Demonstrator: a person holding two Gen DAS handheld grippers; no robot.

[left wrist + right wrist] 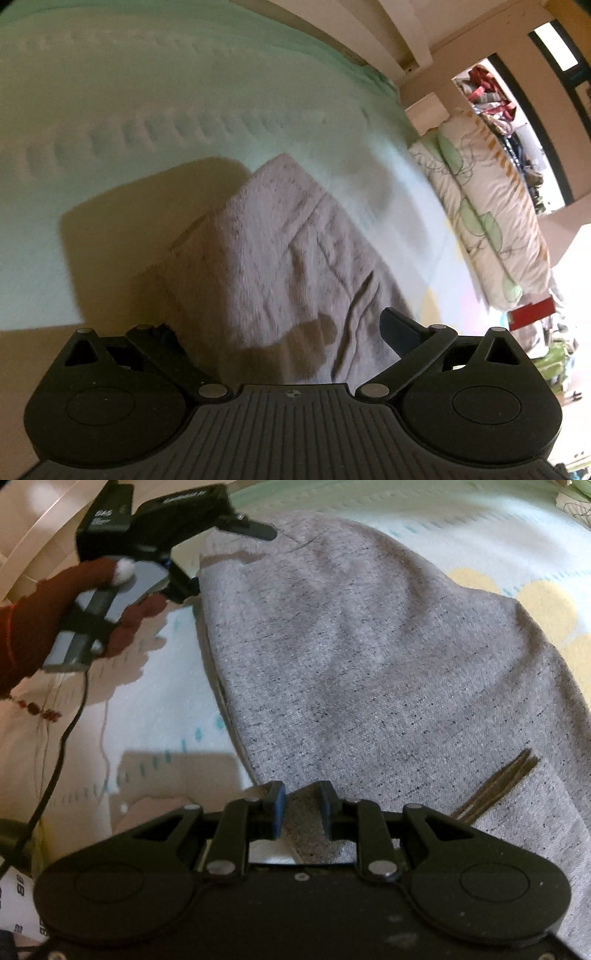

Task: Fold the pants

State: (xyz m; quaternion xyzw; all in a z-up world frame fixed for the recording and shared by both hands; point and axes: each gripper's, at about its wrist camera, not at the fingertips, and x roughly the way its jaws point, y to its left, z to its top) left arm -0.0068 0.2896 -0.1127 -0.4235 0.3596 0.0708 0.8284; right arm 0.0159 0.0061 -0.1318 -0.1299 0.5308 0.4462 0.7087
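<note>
Grey speckled pants [369, 664] lie spread on a pale bedsheet [166, 701]. In the right wrist view my right gripper [302, 805] is at their near edge, its blue pads [279, 806] pinching a raised fold of the grey fabric. A hand in a dark red sleeve [22, 635] holds my left gripper [225, 557] at the pants' far left corner. In the left wrist view the left gripper [280, 332] stands wide open over the pants [280, 240], one finger on each side of the cloth, and no pad presses on it.
A folded quilt with a green leaf print [480, 206] lies along the right side of the bed. Behind it is a wooden frame [424, 74] and a heap of clothes [491, 96]. A black cable [55, 757] hangs from the left gripper's handle.
</note>
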